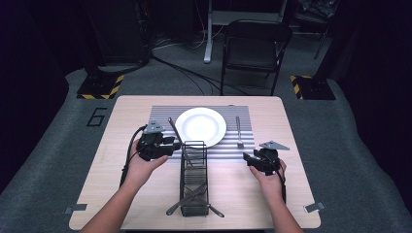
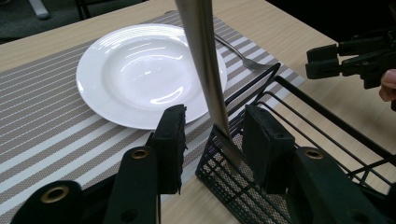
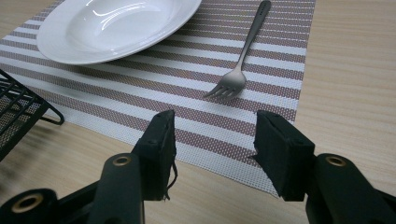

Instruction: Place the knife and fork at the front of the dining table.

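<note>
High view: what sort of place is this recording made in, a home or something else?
Probably a studio or lab set up for recording, not a home. A lone wooden table stands on grey carpet among dark curtains, with loose cables on the floor, a folding chair and hazard-striped stand bases.

A pale wooden table (image 1: 126,194) with rounded corners stands on grey carpet. Across its far half lies a rectangular woven placemat (image 1: 163,114) striped grey and white. On the mat sits a round white ceramic plate (image 1: 200,126), and just to the right of the plate, apart from it, a slim metal fork (image 1: 239,132) lies with its tines toward the near side. A black wire cutlery basket (image 1: 194,177) stands at the table's middle, its far end overlapping the mat's near edge, just beside the plate.
</note>
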